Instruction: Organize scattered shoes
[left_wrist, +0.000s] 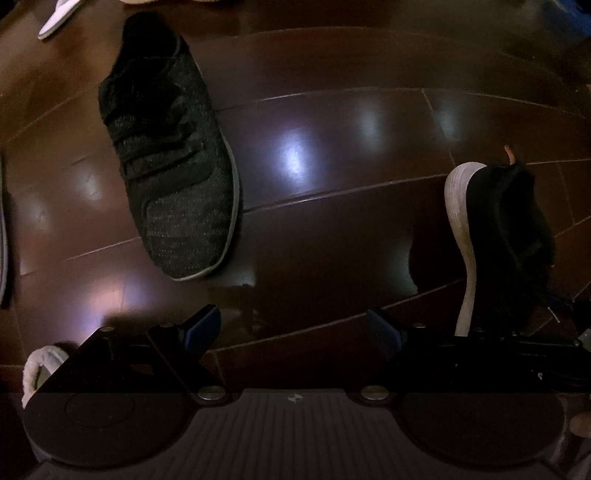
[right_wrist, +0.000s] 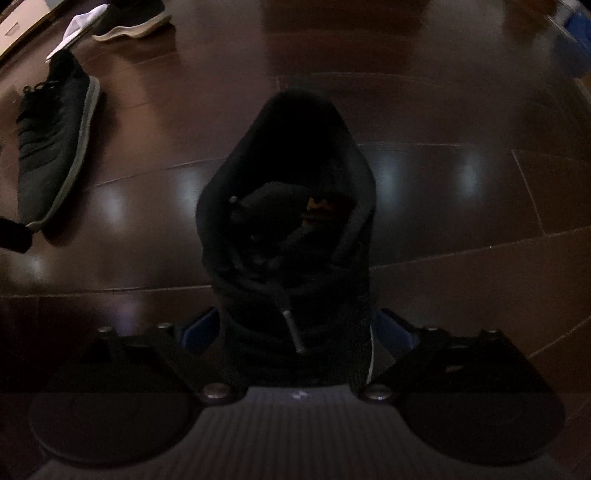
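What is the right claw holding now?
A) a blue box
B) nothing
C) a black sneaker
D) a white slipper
C: in the right wrist view the right claw has its fingers closed against both sides of a black sneaker, lifted above the wooden floor.

The left wrist camera sat behind its own gripper (left_wrist: 293, 326) and looked forward and down along the two fingers at a dark wooden floor (left_wrist: 332, 155) from close above. A knit black shoe (left_wrist: 170, 155) lay ahead of the left finger; a white-soled shoe (left_wrist: 495, 236) stood on its side off the right finger.

The right wrist camera looked the same way past its gripper (right_wrist: 295, 332), so near the shoe (right_wrist: 291, 229) between its fingers that this shoe filled the middle of the view. Far to its left lay the knit black shoe (right_wrist: 51, 147), seen by both cameras, as were the floor boards (right_wrist: 443, 221).
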